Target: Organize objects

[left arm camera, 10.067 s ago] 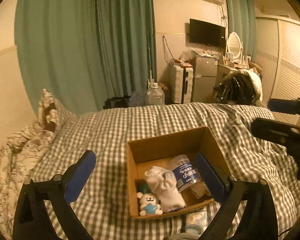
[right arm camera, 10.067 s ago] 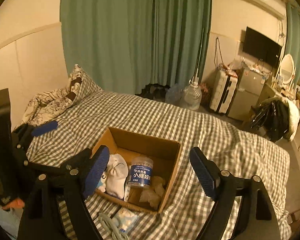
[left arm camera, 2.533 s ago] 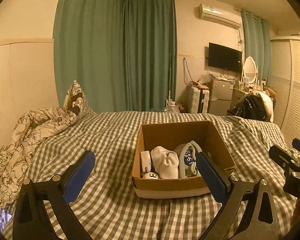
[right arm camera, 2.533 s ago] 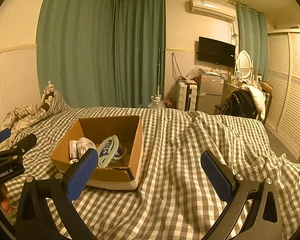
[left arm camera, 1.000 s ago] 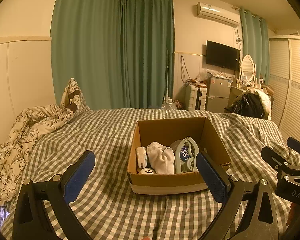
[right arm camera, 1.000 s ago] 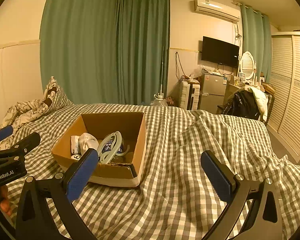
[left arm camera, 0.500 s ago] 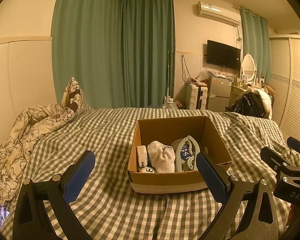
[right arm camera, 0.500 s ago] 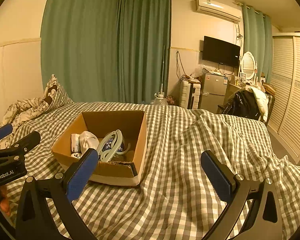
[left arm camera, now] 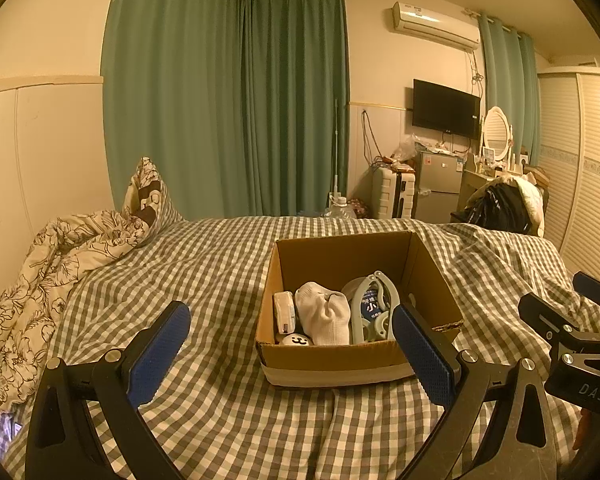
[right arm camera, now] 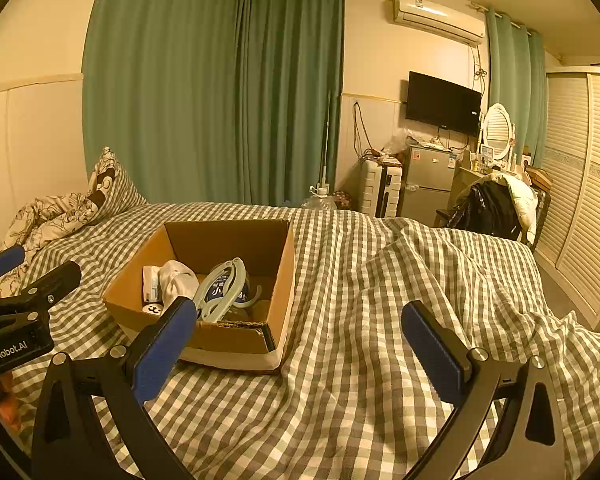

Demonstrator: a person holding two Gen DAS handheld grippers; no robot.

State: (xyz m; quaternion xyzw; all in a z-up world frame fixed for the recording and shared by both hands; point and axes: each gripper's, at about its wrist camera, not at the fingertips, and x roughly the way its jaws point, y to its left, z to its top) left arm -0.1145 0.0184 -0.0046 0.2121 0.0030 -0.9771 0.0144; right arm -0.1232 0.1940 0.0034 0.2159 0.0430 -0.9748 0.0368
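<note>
Bedroom, warm light: green curtains (left arm camera: 228, 100), wall-mounted television (left arm camera: 446, 109), air conditioner (left arm camera: 436, 24), small fridge (left arm camera: 438, 186). Bed (left arm camera: 220, 264) covered in a grey-and-white checked sheet, with a floral duvet (left arm camera: 40, 272) bunched at its left.

1 open cardboard box (left arm camera: 336, 360) resting on the bed, centre. Contents, left to right:
- 1 small white packet (left arm camera: 284, 312), standing on edge
- 1 round white toy with a smiling face (left arm camera: 296, 340), at the near wall
- 1 white sock (left arm camera: 324, 314)
- 1 pale grey folding hanger (left arm camera: 374, 304) leaning over a blue-labelled bottle (left arm camera: 370, 306)

Left hand-held gripper (left arm camera: 292, 354): jaws wide, holding nothing, in front of the box.
Right hand-held gripper (right arm camera: 296, 350): jaws wide, holding nothing, to the right of the box over the sheet.
</note>
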